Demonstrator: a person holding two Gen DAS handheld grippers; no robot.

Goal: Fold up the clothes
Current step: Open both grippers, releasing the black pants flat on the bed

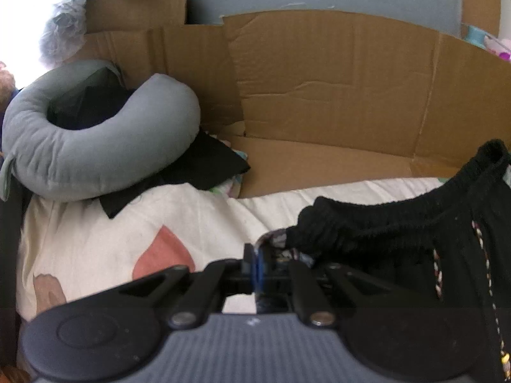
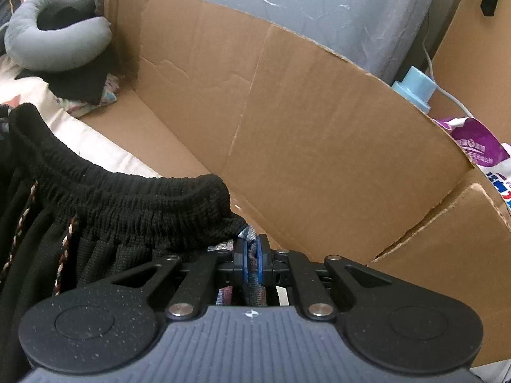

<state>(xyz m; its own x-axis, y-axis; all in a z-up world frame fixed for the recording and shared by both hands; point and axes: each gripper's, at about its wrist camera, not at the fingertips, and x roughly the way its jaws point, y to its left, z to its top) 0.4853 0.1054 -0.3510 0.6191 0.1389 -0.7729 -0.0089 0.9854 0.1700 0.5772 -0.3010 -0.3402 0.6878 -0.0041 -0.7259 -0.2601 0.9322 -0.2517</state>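
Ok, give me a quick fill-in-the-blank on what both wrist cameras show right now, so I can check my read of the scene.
1. The garment held by both grippers is ____ in colour.
2. The neck pillow on the bed is ____ in colour.
3. The wall behind the bed sheet is made of ____.
4. The right gripper is shut on a corner of the ____.

Missing words: black; grey; cardboard; garment

The black garment (image 1: pixel 415 233) has a gathered elastic waistband and a braided multicolour drawstring (image 1: pixel 439 274). It hangs stretched in the air above the bed (image 1: pixel 95 239), patterned fabric showing at both pinched corners.
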